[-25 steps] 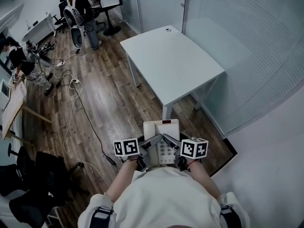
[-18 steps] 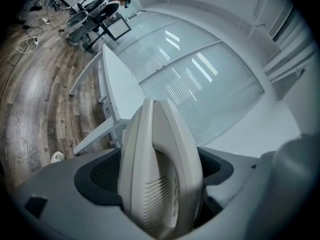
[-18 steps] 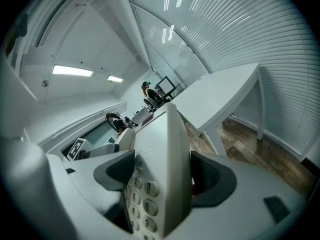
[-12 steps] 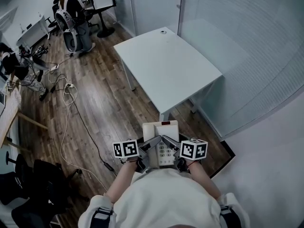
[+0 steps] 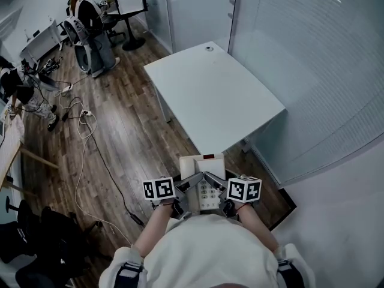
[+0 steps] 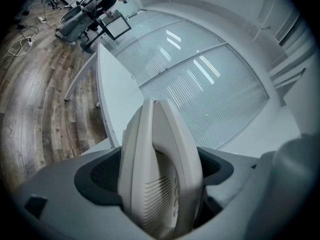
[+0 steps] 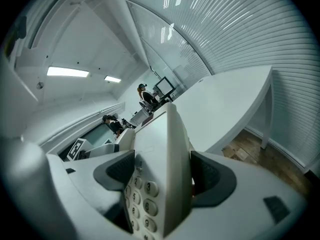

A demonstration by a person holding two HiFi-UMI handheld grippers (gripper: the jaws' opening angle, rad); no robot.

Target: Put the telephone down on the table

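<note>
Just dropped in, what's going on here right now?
A person holds a white telephone between both grippers: the left gripper is shut on its left side, the right gripper on its right side by the keypad. It is in the air close to the person's body, short of the white table ahead, not yet set down.

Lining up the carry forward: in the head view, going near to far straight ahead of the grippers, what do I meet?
telephone, clamped in the jaws of the left gripper and right gripper → white table → small round fitting near its far edge.
</note>
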